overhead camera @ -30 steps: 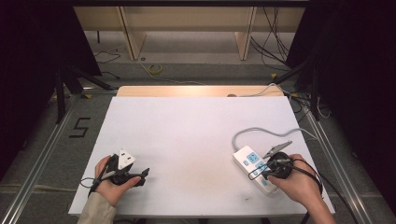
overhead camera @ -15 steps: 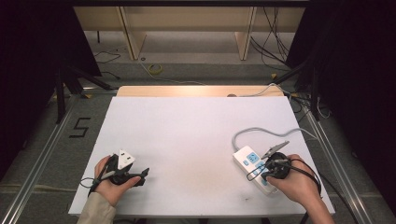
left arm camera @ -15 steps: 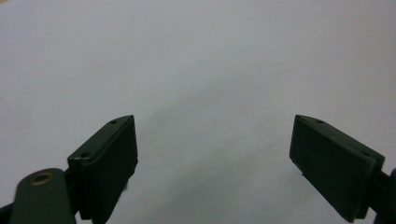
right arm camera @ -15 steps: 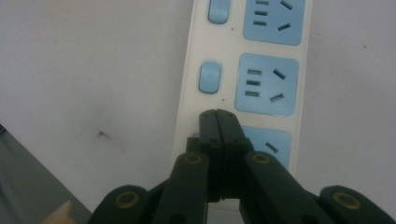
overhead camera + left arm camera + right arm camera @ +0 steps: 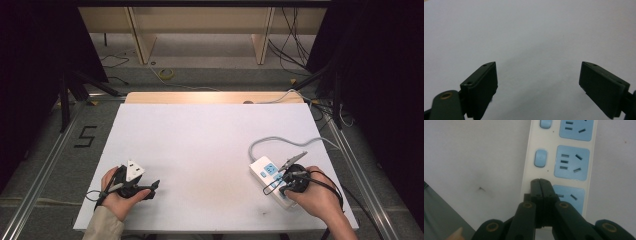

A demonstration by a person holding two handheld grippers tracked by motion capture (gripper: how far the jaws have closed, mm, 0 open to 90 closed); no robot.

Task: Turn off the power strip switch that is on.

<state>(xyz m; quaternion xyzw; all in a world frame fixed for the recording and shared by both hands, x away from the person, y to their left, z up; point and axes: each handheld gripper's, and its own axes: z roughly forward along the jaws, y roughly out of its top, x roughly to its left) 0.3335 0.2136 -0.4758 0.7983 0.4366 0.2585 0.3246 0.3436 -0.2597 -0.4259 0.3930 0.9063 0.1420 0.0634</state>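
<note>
While the right tool (image 5: pixel 541 182) sat clenched over the strip (image 5: pixel 574 157), its view revealed blue sockets; the left tool (image 5: pixel 539 82) gaped over bare tabletop (image 5: pixel 529 30).

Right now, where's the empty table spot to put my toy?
The white table is bare between the left tongs and the power strip, and up to the far edge. It is crowded near right, around the strip, its cable and the right tongs.
</note>
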